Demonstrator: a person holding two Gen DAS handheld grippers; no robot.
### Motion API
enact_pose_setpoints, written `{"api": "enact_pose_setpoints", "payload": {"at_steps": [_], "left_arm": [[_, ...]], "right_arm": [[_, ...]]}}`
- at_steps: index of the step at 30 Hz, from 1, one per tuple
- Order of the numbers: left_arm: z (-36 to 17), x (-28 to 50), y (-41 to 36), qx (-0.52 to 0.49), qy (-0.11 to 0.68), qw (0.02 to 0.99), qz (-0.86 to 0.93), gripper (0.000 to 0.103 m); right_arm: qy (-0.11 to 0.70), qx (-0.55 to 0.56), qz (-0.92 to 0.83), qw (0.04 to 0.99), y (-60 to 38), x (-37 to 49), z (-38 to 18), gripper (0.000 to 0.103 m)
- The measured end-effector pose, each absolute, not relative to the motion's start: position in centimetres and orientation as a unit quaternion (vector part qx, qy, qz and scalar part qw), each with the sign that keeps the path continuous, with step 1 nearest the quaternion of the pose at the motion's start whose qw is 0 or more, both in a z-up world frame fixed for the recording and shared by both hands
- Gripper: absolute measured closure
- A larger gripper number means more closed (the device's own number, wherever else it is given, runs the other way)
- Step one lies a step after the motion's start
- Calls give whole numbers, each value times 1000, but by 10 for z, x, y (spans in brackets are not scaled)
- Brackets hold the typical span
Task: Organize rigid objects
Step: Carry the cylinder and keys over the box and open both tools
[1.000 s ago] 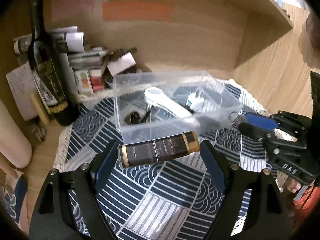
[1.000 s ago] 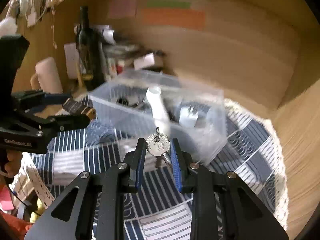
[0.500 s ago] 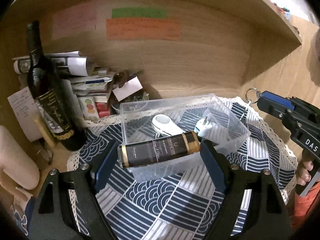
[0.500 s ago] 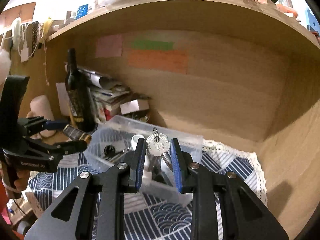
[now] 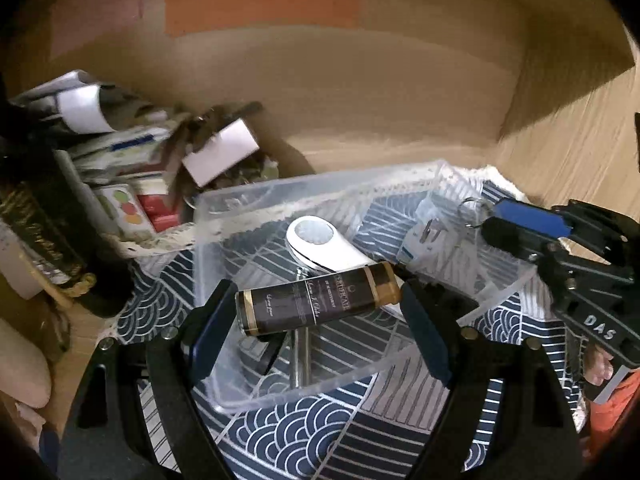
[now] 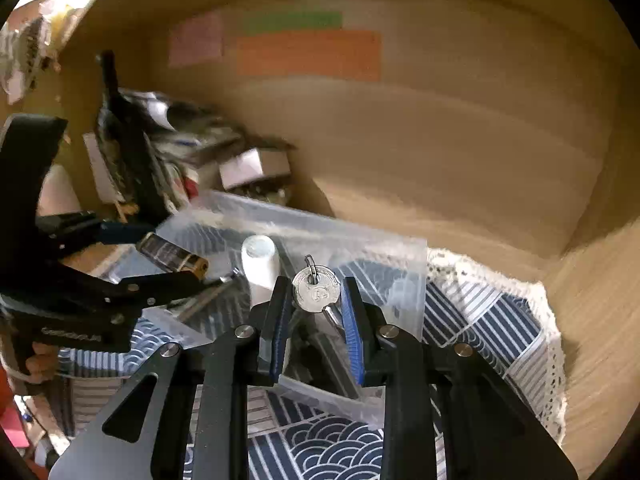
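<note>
Navy wave-patterned cloth [image 5: 340,432] — silver key [image 6: 316,292], clear bin [image 5: 280,208]

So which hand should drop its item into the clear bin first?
Probably the left: its tongs hold the dark bottle directly above the clear bin. The right tongs hold the key nearer the bin's edge.

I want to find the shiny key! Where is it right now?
The key is pinched in the right gripper, centre of the right wrist view, above the clear plastic box.
</note>
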State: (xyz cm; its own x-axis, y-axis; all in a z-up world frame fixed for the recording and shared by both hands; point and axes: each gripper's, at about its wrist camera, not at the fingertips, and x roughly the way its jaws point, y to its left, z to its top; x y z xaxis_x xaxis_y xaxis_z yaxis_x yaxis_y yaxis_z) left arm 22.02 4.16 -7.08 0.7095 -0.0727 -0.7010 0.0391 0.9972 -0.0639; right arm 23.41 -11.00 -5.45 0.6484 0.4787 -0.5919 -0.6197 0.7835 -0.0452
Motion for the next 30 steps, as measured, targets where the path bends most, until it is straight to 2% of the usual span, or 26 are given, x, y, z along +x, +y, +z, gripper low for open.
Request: {"api": "enact_pose_setpoints", "payload": {"at_steps": [16, 18, 25, 30], "left_arm": [[-94, 241, 35, -20, 415, 909, -40, 19], [-90, 238, 35, -21, 409, 912, -39, 17], [-59, 208, 33, -14, 362, 932, -29, 15], [-30, 174, 30, -9, 315, 949, -25, 13]], "right_arm": [[336, -142, 289, 885, -100, 260, -87, 79], [331, -139, 289, 887, -101, 258, -83, 74], [287, -123, 297, 902, -113, 233, -51, 70], [241, -111, 301, 916, -126, 202, -26, 60]]}}
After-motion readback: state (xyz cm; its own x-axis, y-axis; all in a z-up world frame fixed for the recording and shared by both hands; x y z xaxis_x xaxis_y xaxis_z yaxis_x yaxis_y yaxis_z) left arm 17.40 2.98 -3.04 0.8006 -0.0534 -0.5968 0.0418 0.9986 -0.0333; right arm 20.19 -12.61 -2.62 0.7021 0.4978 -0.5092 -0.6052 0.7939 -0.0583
